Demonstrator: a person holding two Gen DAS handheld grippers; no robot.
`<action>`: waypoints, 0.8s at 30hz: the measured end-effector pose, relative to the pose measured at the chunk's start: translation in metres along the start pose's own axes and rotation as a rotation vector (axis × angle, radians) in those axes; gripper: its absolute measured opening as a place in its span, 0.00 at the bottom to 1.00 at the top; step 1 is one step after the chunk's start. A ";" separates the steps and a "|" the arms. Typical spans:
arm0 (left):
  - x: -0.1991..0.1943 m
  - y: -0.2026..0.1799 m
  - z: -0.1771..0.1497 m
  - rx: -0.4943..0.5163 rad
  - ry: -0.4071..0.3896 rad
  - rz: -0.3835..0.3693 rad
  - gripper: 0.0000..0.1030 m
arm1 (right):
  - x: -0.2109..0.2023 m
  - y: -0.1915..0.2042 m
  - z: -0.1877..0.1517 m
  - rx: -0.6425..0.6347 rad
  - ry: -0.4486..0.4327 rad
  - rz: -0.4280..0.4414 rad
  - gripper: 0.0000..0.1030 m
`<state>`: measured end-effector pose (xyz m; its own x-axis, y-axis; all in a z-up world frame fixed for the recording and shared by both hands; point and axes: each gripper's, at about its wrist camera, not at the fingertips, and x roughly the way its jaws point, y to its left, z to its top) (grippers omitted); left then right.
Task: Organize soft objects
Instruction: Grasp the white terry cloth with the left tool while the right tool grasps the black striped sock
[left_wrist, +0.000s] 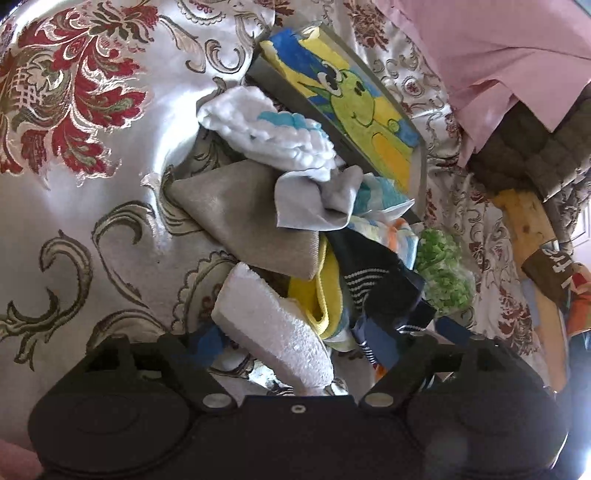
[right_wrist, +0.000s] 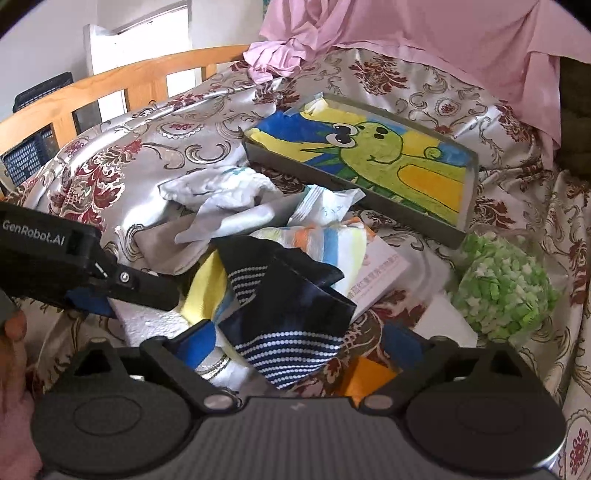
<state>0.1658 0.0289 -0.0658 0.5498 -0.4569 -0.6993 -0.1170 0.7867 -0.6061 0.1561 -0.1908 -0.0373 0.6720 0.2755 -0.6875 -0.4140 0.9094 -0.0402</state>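
bed, covered by a silver brocade bedspread (right_wrist: 424, 92) with dark red floral motifs; wooden bed rail (right_wrist: 110, 88) seen at the far left in the right wrist view.

pile of soft objects, heaped at the centre of the bed:
- navy cloth (right_wrist: 291, 306) with white dotted stripes, laid on top of the pile, nearest the right gripper.
- yellow cloth (left_wrist: 317, 299), partly covered by the navy cloth.
- striped cloth (right_wrist: 325, 240) in orange, blue and yellow, behind the navy cloth.
- grey cloth (left_wrist: 251, 214), folded, at the left of the pile.
- fluffy white towel with blue patch (left_wrist: 273, 129), touching the near edge of the tray.
- white terry cloth (left_wrist: 273, 328), between the fingers of the left gripper.

grey tray (right_wrist: 469, 184), beyond the pile, lined with a towel printed with a green cartoon dinosaur (right_wrist: 373, 151).

green and white pompom ball (right_wrist: 506, 288), right of the pile, apart from the tray.

pink sheet (right_wrist: 424, 33), bunched at the head of the bed.

left gripper (left_wrist: 328, 347): jaws spread, white terry cloth between them, not clamped.

right gripper (right_wrist: 306, 343): jaws spread wide over the navy cloth, nothing grasped.
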 end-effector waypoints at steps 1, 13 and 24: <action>0.000 0.000 -0.001 0.002 -0.005 0.000 0.73 | 0.000 0.000 0.000 -0.002 -0.004 -0.001 0.91; 0.008 0.008 -0.004 -0.081 -0.054 -0.003 0.39 | 0.006 0.000 0.001 0.020 0.004 0.066 0.63; 0.015 0.007 -0.006 -0.075 -0.041 0.034 0.25 | 0.011 0.013 -0.002 -0.034 -0.003 0.034 0.39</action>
<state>0.1680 0.0256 -0.0827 0.5775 -0.4118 -0.7049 -0.1967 0.7678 -0.6097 0.1574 -0.1768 -0.0471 0.6592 0.3073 -0.6864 -0.4572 0.8884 -0.0413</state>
